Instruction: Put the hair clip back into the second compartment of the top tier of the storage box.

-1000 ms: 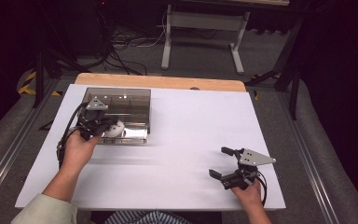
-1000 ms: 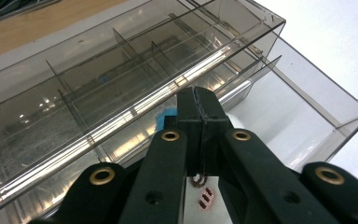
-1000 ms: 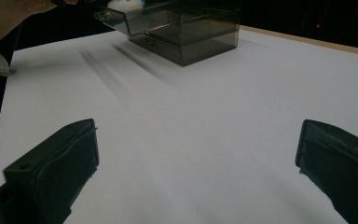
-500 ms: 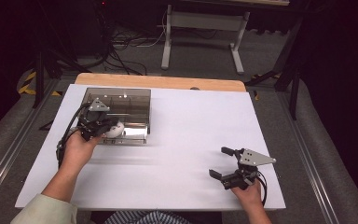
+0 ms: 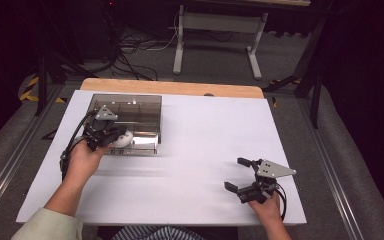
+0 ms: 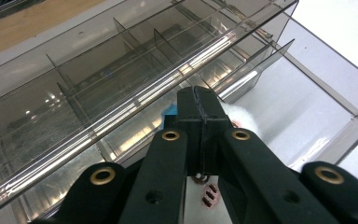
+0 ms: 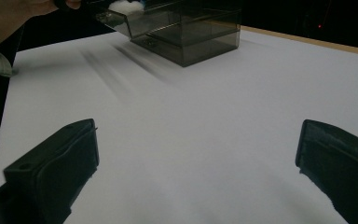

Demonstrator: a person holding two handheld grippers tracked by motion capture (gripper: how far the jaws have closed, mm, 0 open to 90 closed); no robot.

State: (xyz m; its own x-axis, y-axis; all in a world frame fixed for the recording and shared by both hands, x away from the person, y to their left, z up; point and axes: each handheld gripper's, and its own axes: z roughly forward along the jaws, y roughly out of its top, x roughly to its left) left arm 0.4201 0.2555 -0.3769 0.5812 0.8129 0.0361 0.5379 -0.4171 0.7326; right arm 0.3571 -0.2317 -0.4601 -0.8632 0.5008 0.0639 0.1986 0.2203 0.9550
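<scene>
A smoky clear compartment box [image 5: 130, 111] stands on the white table top at the far left, with a drawer [image 5: 141, 145] pulled out at its front. A white fluffy lump [image 5: 123, 139] lies in that drawer. My left gripper [image 5: 113, 136] is over the drawer with its jaws shut together. In the left gripper view the closed tips [image 6: 198, 100] sit right against the white lump [image 6: 243, 117]; whether they pinch it is hidden. My right gripper [image 5: 240, 175] rests near the front right of the table with its jaws wide open and nothing between them [image 7: 196, 158].
A white sheet [image 5: 205, 145] covers the table, and a wooden edge [image 5: 180, 87] shows at the far side. Metal rails run along both sides. From the right gripper view the box [image 7: 186, 32] stands far off across bare white surface.
</scene>
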